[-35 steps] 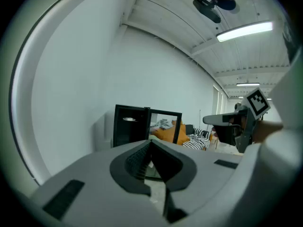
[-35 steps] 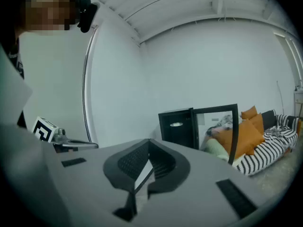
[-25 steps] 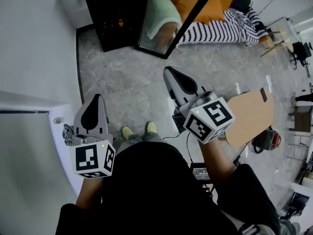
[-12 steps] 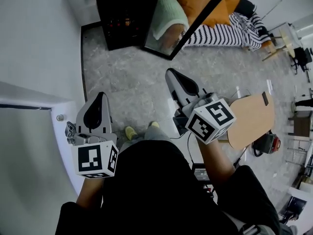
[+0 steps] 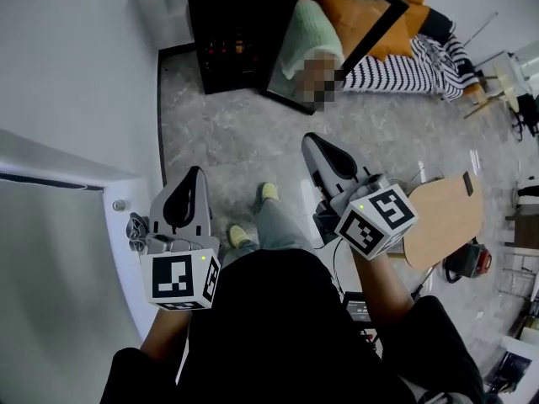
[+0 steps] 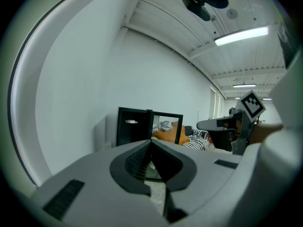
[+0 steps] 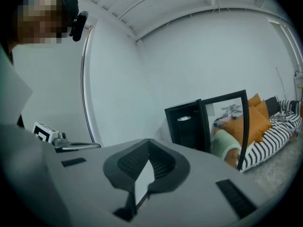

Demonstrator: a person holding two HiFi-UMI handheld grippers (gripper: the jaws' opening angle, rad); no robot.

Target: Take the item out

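The cabinet (image 5: 221,23) is cut off by the head view's top edge. Its inside is too dark to read, and the small reddish things (image 5: 229,47) on one shelf cannot be told apart. A pale round thing (image 7: 183,118) inside it is too small to name. The sofa (image 5: 421,53) passes behind the door frame (image 5: 375,42) and out past the top edge. The person's body hides the floor (image 5: 219,133) beneath.

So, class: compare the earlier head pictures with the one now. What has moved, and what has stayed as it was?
The person has taken a step toward the black cabinet: one yellow shoe now leads the other, where before they stood side by side. Both grippers went along with the step. Unchanged: the left gripper and right gripper stay shut and empty, and the cabinet door stands open.
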